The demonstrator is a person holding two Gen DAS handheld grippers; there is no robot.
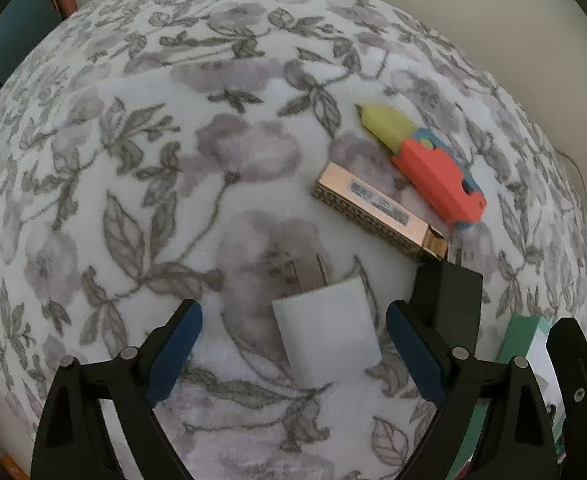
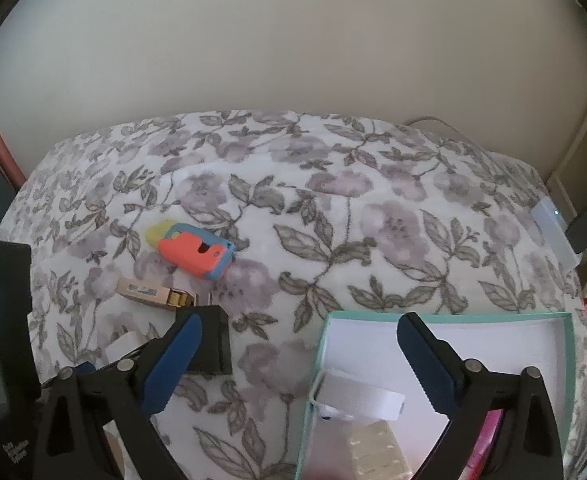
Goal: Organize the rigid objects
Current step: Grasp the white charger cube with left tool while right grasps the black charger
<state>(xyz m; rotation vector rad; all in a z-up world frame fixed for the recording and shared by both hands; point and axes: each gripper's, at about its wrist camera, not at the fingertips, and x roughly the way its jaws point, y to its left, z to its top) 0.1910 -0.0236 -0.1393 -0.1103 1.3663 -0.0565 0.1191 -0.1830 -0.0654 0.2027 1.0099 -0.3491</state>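
Observation:
A white block (image 1: 327,336) lies on the floral bedspread (image 1: 133,160), between the blue pads of my left gripper (image 1: 293,320). That gripper is open and points steeply down, its pads clear of the block. Farther off lie a tan box (image 1: 377,210), an orange, blue and yellow toy (image 1: 433,164) and a black box (image 1: 447,296). My right gripper (image 2: 298,324) is open with nothing in it, hanging over the near left corner of an open teal box (image 2: 569,360). The toy (image 2: 193,254), tan box (image 2: 149,292) and black box (image 2: 209,340) lie to its left.
The teal box holds a white item (image 2: 361,396), a cream item (image 2: 377,448) and something pink (image 2: 489,432). A wall (image 2: 293,40) stands behind the bed. A white device (image 2: 553,232) and clutter sit past the bed's right edge.

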